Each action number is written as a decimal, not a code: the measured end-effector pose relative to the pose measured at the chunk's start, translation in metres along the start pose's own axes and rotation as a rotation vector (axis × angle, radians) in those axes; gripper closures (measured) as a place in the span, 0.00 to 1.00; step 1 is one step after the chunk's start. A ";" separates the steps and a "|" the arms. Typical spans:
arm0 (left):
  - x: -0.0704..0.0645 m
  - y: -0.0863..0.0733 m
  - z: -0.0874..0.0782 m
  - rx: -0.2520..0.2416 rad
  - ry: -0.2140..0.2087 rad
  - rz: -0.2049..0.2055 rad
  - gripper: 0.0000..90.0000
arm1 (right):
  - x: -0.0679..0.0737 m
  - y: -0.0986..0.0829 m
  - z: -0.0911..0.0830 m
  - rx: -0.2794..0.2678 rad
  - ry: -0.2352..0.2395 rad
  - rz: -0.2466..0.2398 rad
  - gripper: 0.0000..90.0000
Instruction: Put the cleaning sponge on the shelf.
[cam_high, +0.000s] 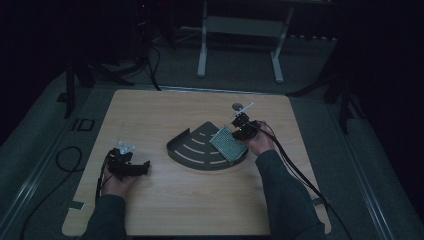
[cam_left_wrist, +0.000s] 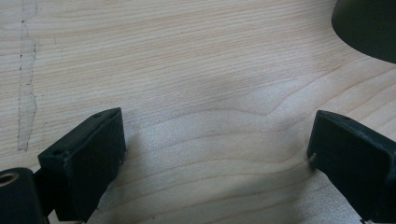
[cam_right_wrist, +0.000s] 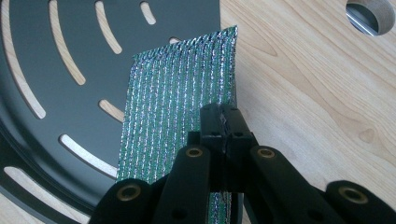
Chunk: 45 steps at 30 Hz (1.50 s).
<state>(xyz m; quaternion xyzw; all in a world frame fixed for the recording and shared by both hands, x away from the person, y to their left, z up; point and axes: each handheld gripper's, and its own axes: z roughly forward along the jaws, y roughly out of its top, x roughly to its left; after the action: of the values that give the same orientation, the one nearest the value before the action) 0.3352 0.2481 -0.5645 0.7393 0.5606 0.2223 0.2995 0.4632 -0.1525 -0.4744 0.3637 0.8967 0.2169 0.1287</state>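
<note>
Clearly the green-and-silver mesh cloth (cam_right_wrist: 180, 107) is light, limp and slightly slick; my right claw (cam_right_wrist: 223, 122) is clamped on its edge, holding it over the black slotted tray (cam_right_wrist: 56, 107), and a deeper bite there looks safer. My left claw (cam_left_wrist: 215, 149) rests apart on the pale wooden tabletop (cam_high: 165, 200), in a dark room.

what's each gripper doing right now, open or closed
Left gripper: open, holding nothing, over the bare table.
Right gripper: closed on the green mesh sheet, over the edge of the black tray.
</note>
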 end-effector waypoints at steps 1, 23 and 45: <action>0.000 0.000 0.000 0.000 0.000 0.000 0.05 | 0.000 0.000 0.001 0.001 0.000 0.001 0.99; 0.000 0.000 0.000 -0.001 0.000 -0.001 0.05 | -0.001 -0.001 0.009 0.005 -0.022 0.003 0.99; 0.000 0.000 0.000 -0.001 0.000 -0.001 0.05 | -0.007 -0.015 -0.024 -0.051 -0.040 0.023 0.60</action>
<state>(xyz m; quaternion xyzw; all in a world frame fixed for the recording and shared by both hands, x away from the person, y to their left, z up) 0.3352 0.2480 -0.5645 0.7390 0.5609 0.2223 0.2999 0.4499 -0.1741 -0.4607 0.3747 0.8840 0.2336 0.1534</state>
